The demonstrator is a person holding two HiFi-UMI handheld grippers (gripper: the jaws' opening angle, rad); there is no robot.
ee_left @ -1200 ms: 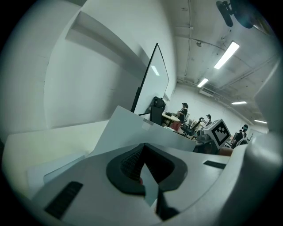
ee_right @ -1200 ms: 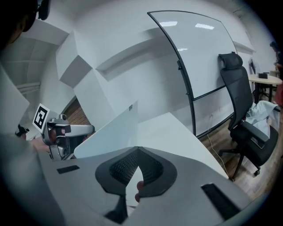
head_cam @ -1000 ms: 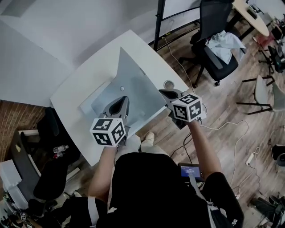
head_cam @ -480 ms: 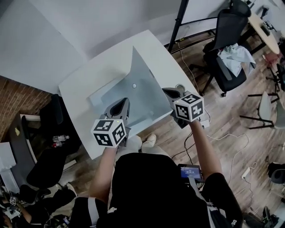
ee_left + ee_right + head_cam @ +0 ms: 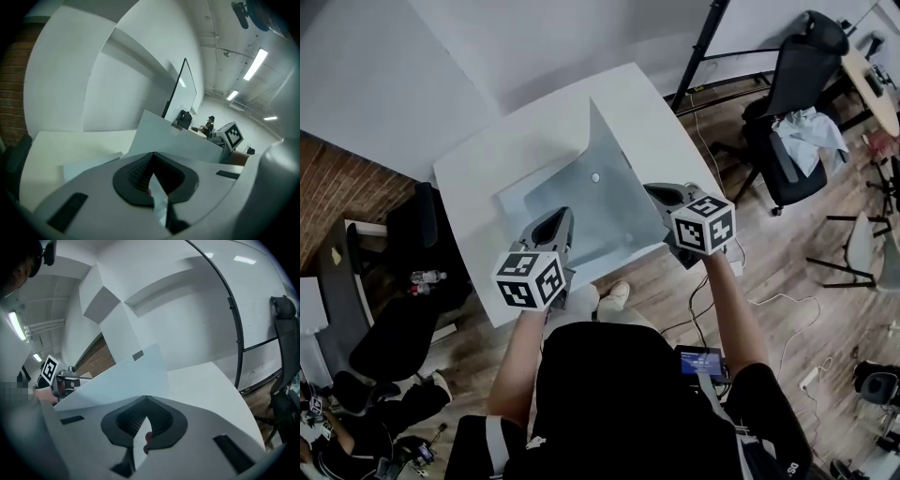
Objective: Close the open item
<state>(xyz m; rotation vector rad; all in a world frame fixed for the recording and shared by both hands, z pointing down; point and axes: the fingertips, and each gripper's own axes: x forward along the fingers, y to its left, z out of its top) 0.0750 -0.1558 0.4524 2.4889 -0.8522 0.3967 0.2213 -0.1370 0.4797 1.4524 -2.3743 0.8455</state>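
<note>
White table [image 5: 473, 183], one corner pointing away from the person. A pale blue-grey folder [image 5: 539, 197] lies open on it near the middle, toward the near edge.

Folder: the lower leaf lies flat on the table. The upper flap [image 5: 623, 173] stands raised and tilted, with its hinge side away from the person and its free edge toward them. There is a small round snap [image 5: 595, 177] near the fold. From the gripper views the flap [image 5: 180, 140] reads as a broad slanted sheet rising just beyond the jaws, with a small dark tab [image 5: 138, 355] near its top edge.

Left gripper [image 5: 555, 217]: over the folder's near left part, marker cube toward the person. In its own view [image 5: 151, 164] the jaws are pressed together on a thin, translucent sheet edge that runs down between the pads. This looks like the flap's near edge, but I cannot be certain which leaf it is.

Right gripper [image 5: 658, 191]: at the flap's near right corner, at the table's right edge. In its own view [image 5: 144, 405] the jaws are closed tight on a thin white sheet edge, seen edge-on.

Each gripper view shows the other gripper's marker cube past the flap.

Surroundings: wooden floor [image 5: 787, 272] at right and a black chair [image 5: 797, 84] with a light cloth [image 5: 811, 131] on its seat. A brick wall [image 5: 337, 187] stands at left.
</note>
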